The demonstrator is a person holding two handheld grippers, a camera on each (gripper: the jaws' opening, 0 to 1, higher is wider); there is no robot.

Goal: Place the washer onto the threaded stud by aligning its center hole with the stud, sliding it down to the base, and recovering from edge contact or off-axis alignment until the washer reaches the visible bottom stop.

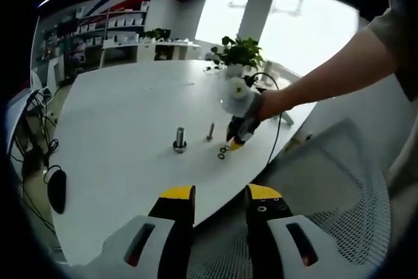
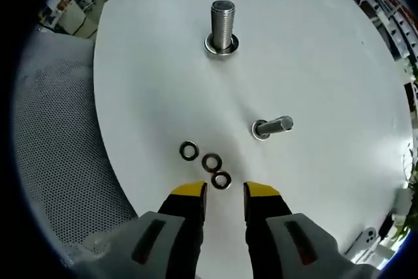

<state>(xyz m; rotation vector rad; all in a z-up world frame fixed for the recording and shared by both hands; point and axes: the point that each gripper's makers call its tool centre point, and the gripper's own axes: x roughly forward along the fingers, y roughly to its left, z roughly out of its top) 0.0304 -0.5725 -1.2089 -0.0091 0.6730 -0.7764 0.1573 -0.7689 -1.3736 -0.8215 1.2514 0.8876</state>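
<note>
Three small dark washers lie close together on the white table [image 2: 313, 50]: one at the left [image 2: 189, 151], one in the middle [image 2: 211, 162] and the nearest one [image 2: 221, 179]. My right gripper [image 2: 225, 194] is open just behind that nearest washer, with nothing between its yellow-tipped jaws. A large threaded stud [image 2: 222, 25] stands upright further on, and a thinner stud [image 2: 273, 125] stands to the right. From the left gripper view I see the washers [image 1: 223, 153], both studs [image 1: 179, 140] [image 1: 210, 131] and the right gripper [image 1: 236, 140] in a person's hand. My left gripper [image 1: 220, 194] hangs open off the table edge.
A grey mesh chair [image 2: 59, 129] [image 1: 339, 187] sits beside the rounded table edge near the washers. A black mouse [image 1: 57, 189] and cables lie at the table's left. A potted plant [image 1: 238, 50] stands at the far side.
</note>
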